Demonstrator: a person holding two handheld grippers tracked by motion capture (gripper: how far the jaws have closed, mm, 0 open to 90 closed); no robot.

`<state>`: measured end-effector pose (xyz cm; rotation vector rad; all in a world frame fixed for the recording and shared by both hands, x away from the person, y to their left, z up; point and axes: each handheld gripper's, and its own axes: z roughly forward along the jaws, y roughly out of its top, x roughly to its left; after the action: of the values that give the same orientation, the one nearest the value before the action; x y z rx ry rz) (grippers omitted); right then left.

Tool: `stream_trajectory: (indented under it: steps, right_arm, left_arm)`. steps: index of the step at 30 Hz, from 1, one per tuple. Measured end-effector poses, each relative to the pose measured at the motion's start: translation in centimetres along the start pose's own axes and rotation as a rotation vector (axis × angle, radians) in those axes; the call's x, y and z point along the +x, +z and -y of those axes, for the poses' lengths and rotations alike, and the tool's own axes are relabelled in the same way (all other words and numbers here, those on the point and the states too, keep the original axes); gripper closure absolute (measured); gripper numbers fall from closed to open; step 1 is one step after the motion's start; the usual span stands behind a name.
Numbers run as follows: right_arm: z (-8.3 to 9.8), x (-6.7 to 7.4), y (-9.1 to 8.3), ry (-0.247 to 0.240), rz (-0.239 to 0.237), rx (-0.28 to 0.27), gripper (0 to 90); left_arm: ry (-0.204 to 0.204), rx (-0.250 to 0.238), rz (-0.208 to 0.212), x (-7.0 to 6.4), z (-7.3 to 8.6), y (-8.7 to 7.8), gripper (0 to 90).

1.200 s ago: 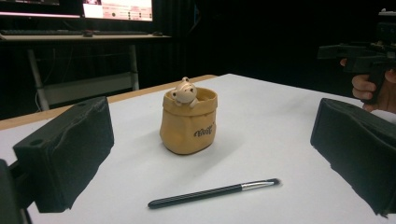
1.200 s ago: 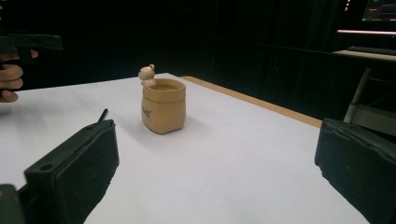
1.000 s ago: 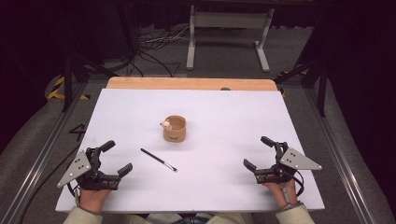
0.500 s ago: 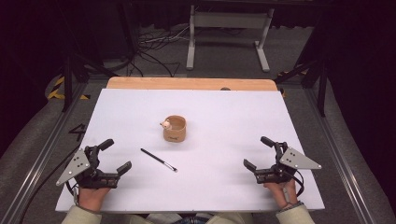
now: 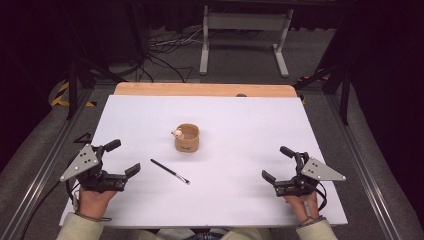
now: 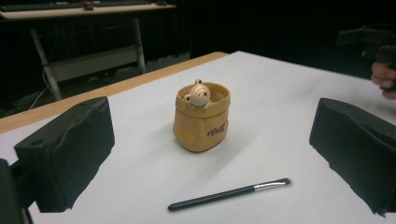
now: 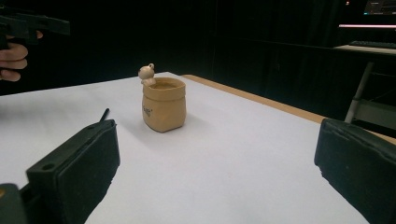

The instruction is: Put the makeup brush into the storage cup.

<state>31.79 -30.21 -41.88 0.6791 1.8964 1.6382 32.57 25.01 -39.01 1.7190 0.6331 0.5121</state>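
Observation:
A small tan sack-shaped cup (image 5: pixel 187 138) (image 6: pixel 201 116) (image 7: pixel 163 104) with a little bear figure on its rim stands upright near the middle of the white table (image 5: pixel 250 125). A thin black brush (image 5: pixel 170 171) (image 6: pixel 229 193) lies flat in front of it, bristle end toward the right. My left gripper (image 5: pixel 122 157) rests at the table's front left, open and empty, aimed at the cup. My right gripper (image 5: pixel 277 163) rests at the front right, also open and empty. In the right gripper view the brush's tip (image 7: pixel 104 114) peeks over the left jaw.
A wooden strip (image 5: pixel 205 90) runs along the table's far edge. Beyond it stand a metal frame (image 5: pixel 245 35) and cables on the floor. Metal rails flank the table on both sides. Wide bare white surface lies around the cup and brush.

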Motion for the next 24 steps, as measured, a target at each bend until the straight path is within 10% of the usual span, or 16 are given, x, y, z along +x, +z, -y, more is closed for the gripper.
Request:
stream_trajectory:
  steps: [24]
  right_arm:
    - [0.0,-0.1,-0.1,0.015,-0.010,0.010,0.6]
  left_arm:
    - [0.184,0.351,0.091,-1.2,-3.9,2.8,1.9]
